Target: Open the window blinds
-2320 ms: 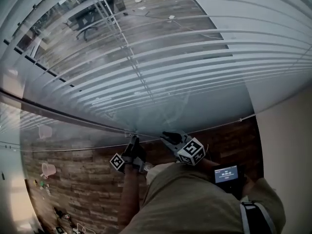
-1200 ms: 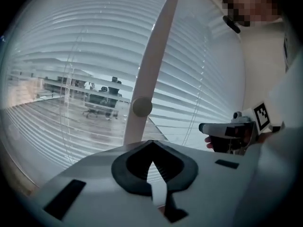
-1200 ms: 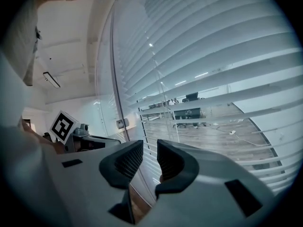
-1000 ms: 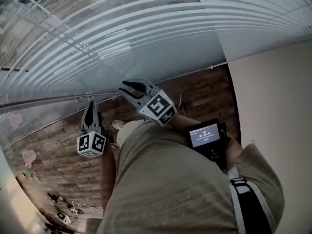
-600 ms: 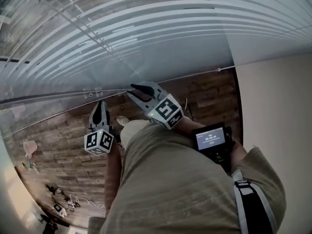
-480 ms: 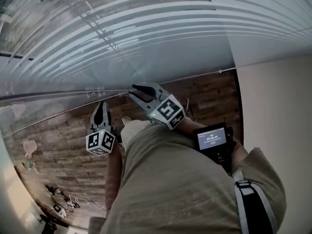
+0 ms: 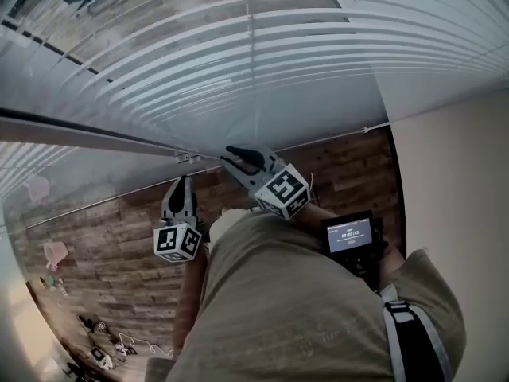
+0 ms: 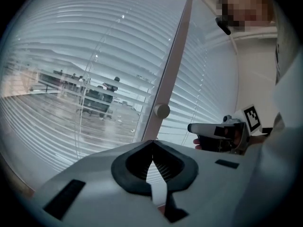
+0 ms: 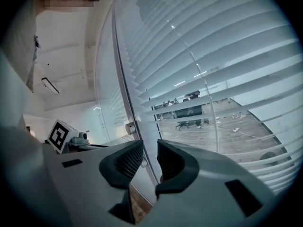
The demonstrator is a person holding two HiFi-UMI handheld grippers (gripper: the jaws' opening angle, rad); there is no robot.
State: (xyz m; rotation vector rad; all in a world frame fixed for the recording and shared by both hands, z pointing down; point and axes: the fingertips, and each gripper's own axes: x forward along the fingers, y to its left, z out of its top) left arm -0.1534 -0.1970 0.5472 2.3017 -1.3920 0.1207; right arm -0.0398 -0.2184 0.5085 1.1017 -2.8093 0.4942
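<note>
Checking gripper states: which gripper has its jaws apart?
The right gripper: a gap shows between its jaws; the left gripper has jaws meeting at the tips.

White blinds (image 7: 278, 54), brown wood-plank floor (image 7: 350, 161)

A dark wood-plank floor (image 7: 103, 245) meets a plain pale wall (image 7: 461, 181) (at right); beyond the window frame (image 8: 171, 60), office chairs (image 8: 99, 98) stand in cool daylight.

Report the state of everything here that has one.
window blinds: lowered, slats tilted open enough to see through.
left gripper: shut, nothing between its jaws.
right gripper: open, empty.
knob: no gripper on it.
screen: lit.
</note>
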